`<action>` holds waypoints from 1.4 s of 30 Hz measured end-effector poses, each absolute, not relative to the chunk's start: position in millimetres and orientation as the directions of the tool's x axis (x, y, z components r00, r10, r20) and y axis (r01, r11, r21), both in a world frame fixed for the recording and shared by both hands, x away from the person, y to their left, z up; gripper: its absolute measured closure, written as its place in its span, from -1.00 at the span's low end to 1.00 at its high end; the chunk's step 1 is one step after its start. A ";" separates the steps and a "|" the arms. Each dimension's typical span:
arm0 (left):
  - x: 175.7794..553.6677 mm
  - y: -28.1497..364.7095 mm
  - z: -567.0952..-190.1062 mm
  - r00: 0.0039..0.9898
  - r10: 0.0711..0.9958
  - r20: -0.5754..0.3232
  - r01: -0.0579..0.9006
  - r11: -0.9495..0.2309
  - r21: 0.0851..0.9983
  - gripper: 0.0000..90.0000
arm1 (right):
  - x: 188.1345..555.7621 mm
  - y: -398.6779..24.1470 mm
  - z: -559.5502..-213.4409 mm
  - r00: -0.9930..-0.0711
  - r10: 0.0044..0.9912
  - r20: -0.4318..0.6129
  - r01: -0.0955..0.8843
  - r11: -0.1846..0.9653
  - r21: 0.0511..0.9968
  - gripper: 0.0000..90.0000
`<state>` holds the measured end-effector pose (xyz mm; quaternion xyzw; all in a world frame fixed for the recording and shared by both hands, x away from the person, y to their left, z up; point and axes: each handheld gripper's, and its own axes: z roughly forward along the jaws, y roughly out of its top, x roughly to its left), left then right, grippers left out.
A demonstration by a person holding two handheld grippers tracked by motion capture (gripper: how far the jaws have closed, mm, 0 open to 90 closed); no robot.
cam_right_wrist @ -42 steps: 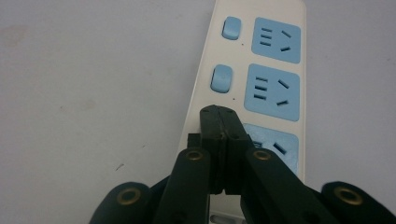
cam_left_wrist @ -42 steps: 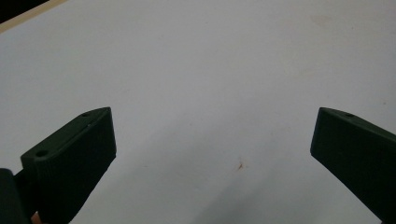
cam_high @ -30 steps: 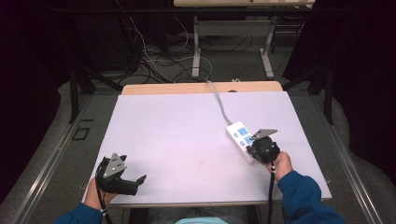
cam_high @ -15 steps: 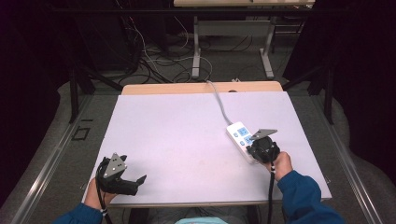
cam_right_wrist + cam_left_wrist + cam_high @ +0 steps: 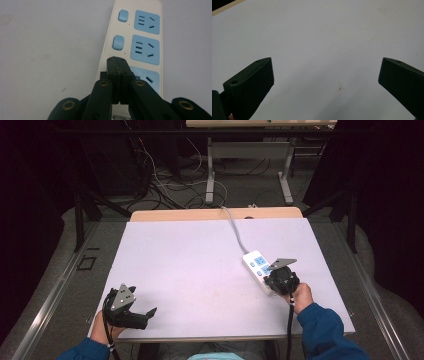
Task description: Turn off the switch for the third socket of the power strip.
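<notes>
A white power strip with blue sockets and blue switches lies on the right part of the white table. My right gripper is shut, and its tips rest over the strip's near end. In the right gripper view the closed jaws sit just below the second blue switch, beside the third socket; whatever lies under the tips is hidden. My left gripper rests near the table's front left corner, open wide with nothing but bare tabletop between its jaws.
The strip's grey cord runs off the back edge of the table, past a wooden border. Behind the table stand metal table legs and loose cables on the floor.
</notes>
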<state>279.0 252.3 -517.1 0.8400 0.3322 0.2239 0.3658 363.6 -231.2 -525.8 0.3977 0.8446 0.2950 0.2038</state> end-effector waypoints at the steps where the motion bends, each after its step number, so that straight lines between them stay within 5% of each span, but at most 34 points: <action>1: 278.9 252.2 -517.2 0.679 0.723 0.131 0.395 -0.510 0.764 -1.00 | 363.6 -231.3 -525.7 -0.601 0.791 -0.112 0.550 0.512 0.660 1.00; 42: 278.8 252.2 -517.4 0.680 0.723 0.120 0.398 -0.502 0.768 -1.00 | 361.8 -232.6 -522.6 -0.604 0.787 -0.123 0.538 0.517 0.666 1.00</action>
